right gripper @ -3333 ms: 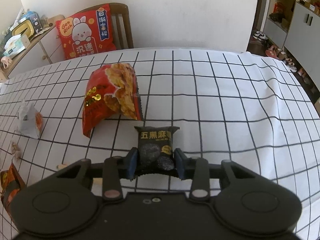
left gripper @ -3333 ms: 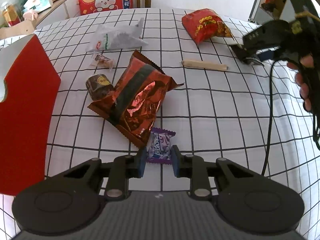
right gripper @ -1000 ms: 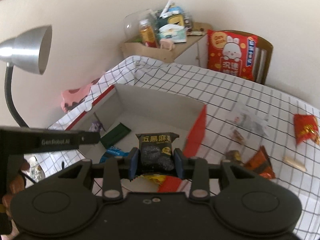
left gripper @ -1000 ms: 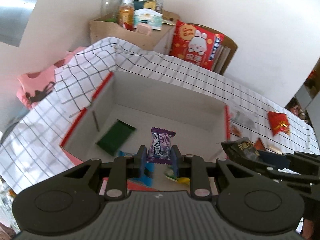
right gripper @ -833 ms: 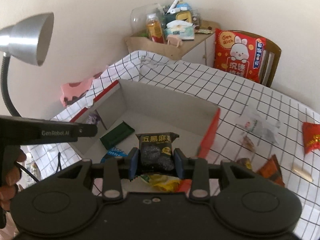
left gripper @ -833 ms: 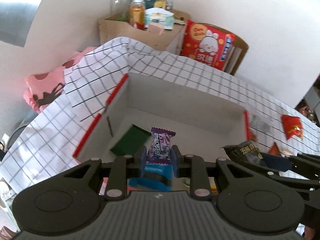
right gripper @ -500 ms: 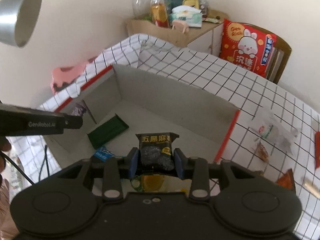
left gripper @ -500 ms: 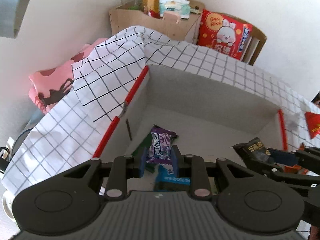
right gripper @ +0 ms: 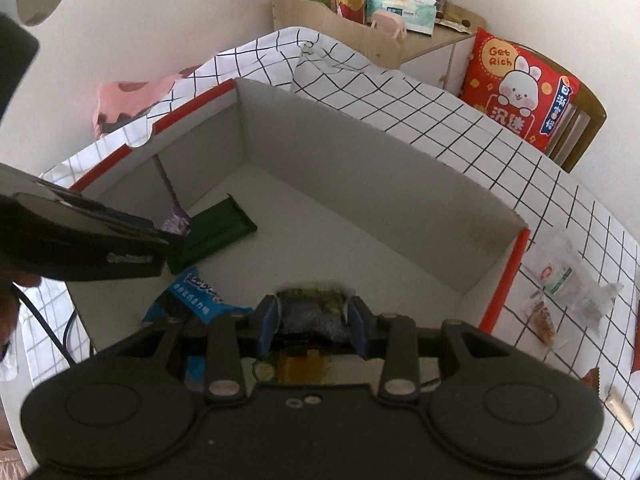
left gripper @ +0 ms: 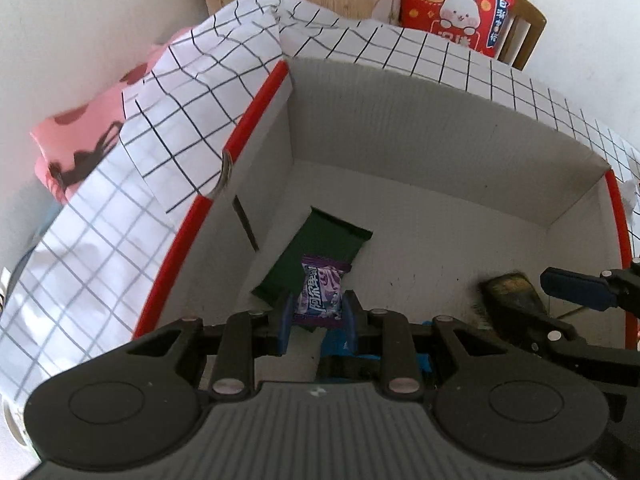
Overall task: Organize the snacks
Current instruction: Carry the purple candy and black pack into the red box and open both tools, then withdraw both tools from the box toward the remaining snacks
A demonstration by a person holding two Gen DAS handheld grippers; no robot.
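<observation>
My left gripper (left gripper: 316,318) is shut on a purple candy wrapper (left gripper: 321,291) and hangs inside the red-edged white cardboard box (left gripper: 440,120), above a dark green packet (left gripper: 320,240). My right gripper (right gripper: 312,322) is shut on a black snack packet (right gripper: 312,314), tilted forward, low over the box floor (right gripper: 340,248). The right gripper with its black packet (left gripper: 516,292) shows at the right of the left wrist view. The left gripper's body (right gripper: 80,240) shows at the left of the right wrist view.
A blue packet (right gripper: 192,292), the green packet (right gripper: 216,232) and a yellow-green packet (right gripper: 296,368) lie in the box. Loose snacks (right gripper: 560,280) lie on the checked tablecloth to the right. A red rabbit cushion (right gripper: 524,96) sits on a chair.
Both grippers have moved down and further into the box with their snacks. The black packet has tipped forward between the right fingers.
</observation>
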